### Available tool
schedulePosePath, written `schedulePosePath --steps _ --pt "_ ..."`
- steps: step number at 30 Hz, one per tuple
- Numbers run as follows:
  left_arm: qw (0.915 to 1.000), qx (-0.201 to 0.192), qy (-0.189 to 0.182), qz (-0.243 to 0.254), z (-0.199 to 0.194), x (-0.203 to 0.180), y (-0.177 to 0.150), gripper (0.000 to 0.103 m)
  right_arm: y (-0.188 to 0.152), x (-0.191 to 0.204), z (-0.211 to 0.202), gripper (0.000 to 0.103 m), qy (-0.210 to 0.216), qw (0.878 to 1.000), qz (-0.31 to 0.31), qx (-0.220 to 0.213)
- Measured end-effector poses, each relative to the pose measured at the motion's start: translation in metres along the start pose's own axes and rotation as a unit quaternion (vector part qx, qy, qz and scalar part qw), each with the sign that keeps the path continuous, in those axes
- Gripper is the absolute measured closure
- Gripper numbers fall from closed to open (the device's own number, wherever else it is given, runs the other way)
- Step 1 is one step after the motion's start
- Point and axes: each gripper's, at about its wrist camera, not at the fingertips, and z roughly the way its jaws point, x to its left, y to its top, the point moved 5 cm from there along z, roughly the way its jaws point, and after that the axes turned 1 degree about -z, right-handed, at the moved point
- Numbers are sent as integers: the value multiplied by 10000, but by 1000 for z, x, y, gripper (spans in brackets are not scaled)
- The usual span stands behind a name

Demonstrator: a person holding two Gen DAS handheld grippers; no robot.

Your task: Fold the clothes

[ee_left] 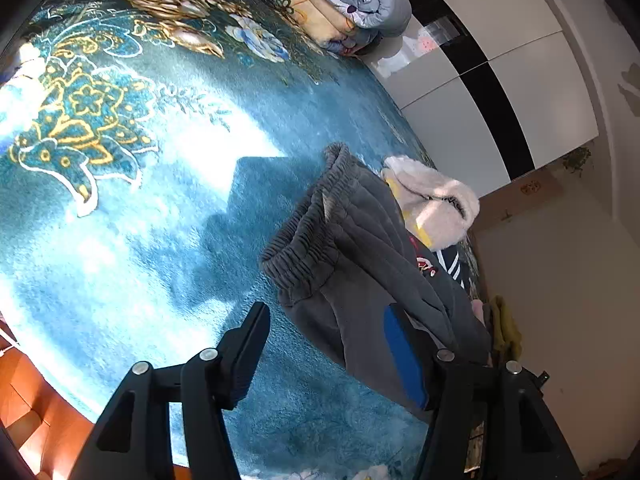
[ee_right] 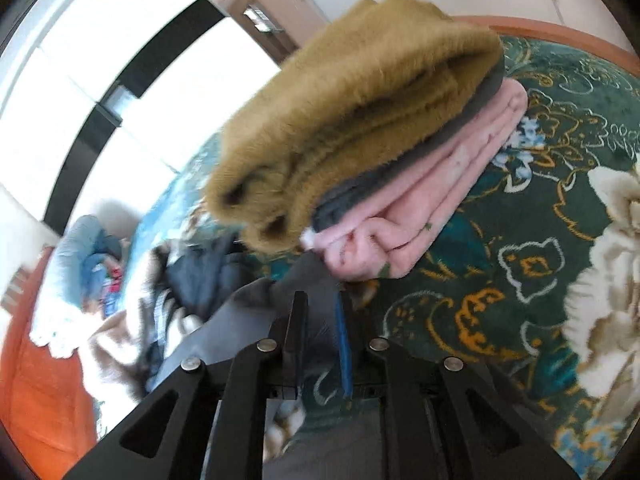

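So the grey sweatpants are lying on the teal floral blanket that covers the bed, elastic waistband bunched up and facing the middle of the bed, legs running back toward the left gripper. Its fingers are spread wide apart; the blue-padded one sits against the pants fabric, the other hangs over bare blanket, so nothing is clamped.

Over in the right wrist view, the right gripper has its fingers close together with grey cloth between them, looks pinched on it, though it's blurry there.

Just past the pants there's a fluffy white-and-pink garment and something navy with white stripes. Right view shows a folded stack on the blanket: mustard fuzzy piece on top, dark grey layer, pink one underneath.

Room-wise: rolled quilts at the far end of the bed, a white wardrobe with black strips beside it, orange-brown bed frame at the edge. Both grippers are held low over the bed, angled down.
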Motion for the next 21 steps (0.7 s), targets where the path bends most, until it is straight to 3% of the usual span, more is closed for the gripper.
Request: schedulePosePath --steps 5,7,12,15,17,21 --pt "9995 161 61 -261 31 4 -2 40 -28 -17 -29 61 487 9975 -231 463" --pt "9990 155 64 -423 40 7 -2 41 -44 -39 -45 50 419 9972 -195 592" --pt "9994 171 91 -276 51 -3 -3 46 -66 -92 -79 50 323 9974 202 619" --pt "9986 152 92 -493 56 2 -2 49 -87 -112 -74 50 666 9905 666 997" --pt "9977 147 100 -647 57 6 -3 54 -102 -115 -65 50 968 9838 880 1228" --pt "9955 132 145 -926 53 12 -3 68 -122 -106 -49 50 1077 9789 956 1448"
